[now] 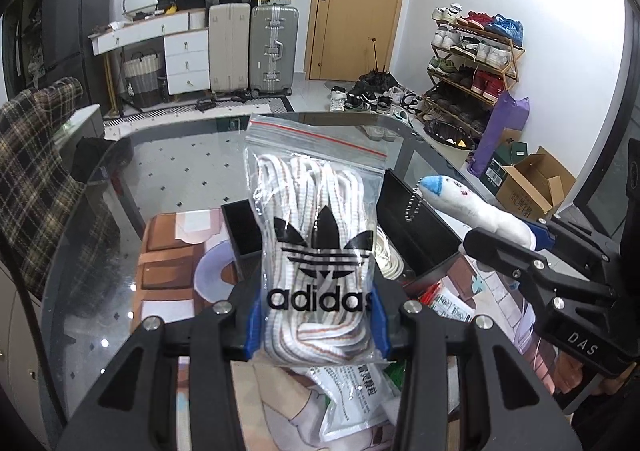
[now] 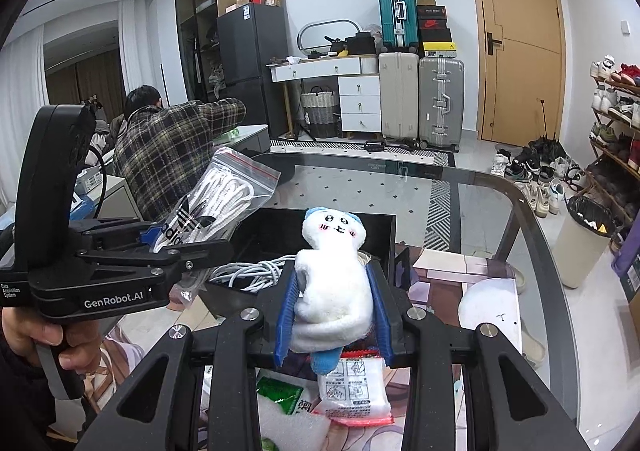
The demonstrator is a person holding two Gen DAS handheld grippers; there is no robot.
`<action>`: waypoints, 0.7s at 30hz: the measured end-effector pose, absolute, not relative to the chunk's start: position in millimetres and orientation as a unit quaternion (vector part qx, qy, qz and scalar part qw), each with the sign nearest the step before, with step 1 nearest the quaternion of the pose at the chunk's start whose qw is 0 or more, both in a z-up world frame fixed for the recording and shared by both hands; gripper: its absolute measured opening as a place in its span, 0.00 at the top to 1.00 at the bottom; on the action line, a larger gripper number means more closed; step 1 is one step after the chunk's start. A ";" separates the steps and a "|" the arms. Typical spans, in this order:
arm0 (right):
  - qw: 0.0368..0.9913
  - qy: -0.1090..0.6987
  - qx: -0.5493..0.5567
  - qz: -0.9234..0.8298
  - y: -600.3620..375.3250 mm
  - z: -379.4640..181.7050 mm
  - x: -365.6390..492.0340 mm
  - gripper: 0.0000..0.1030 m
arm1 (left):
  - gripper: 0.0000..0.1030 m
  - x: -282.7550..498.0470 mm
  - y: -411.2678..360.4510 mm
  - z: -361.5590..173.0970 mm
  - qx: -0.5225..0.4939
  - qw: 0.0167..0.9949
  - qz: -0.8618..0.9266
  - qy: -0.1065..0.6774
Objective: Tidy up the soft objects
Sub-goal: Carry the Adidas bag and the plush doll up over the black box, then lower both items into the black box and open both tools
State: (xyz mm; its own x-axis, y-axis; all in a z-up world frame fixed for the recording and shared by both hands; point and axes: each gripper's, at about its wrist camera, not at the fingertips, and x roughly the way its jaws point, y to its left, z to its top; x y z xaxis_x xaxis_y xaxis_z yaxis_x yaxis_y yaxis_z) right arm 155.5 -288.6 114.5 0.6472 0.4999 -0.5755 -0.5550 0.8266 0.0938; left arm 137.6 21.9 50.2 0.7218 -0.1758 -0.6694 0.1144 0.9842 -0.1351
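My left gripper point(image 1: 318, 325) is shut on a clear zip bag of white shoelaces point(image 1: 316, 235) with an Adidas logo, held upright above the glass table point(image 1: 168, 171). The bag also shows in the right wrist view point(image 2: 216, 207), at the left. My right gripper point(image 2: 334, 315) is shut on a white plush toy with a blue cap point(image 2: 332, 267), held above a black open box point(image 2: 352, 223). The plush also shows in the left wrist view point(image 1: 472, 207), at the right. The box point(image 1: 416, 219) holds a coil of white cable point(image 2: 248, 271).
Small packets point(image 2: 352, 387) and a green packet point(image 2: 280, 395) lie on a printed mat point(image 1: 168, 251) below the grippers. A white round pad point(image 2: 488, 307) lies to the right. A person in a plaid shirt point(image 2: 168, 155) sits at the far left of the table.
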 end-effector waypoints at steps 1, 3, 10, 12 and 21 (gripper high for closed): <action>0.905 0.304 -0.045 0.292 -287.7 113.8 158.2 0.68 | 0.60 140.0 21.3 50.1 -0.043 0.926 -0.078 0.366; 0.905 0.305 -0.046 0.294 -286.0 112.1 162.1 0.68 | 0.60 145.1 20.0 48.7 -0.042 0.926 -0.078 0.367; 0.898 0.320 -0.041 0.300 -279.9 103.0 178.4 0.68 | 0.60 161.2 16.1 38.9 -0.047 0.920 -0.080 0.381; 0.897 0.323 -0.042 0.300 -277.2 99.9 183.9 0.68 | 0.60 165.3 16.6 36.9 -0.046 0.919 -0.081 0.382; 0.894 0.331 -0.054 0.298 -263.9 92.0 203.3 0.68 | 0.60 183.4 14.9 31.6 -0.043 0.917 -0.085 0.387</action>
State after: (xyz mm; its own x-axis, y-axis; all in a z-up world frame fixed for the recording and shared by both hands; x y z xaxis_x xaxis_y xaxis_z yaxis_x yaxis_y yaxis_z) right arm 203.3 -263.9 92.0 0.6039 0.4969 -0.6232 -0.5679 0.8169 0.1009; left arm 183.4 14.9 31.6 0.6867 -0.1898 -0.7017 0.1231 0.9817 -0.1450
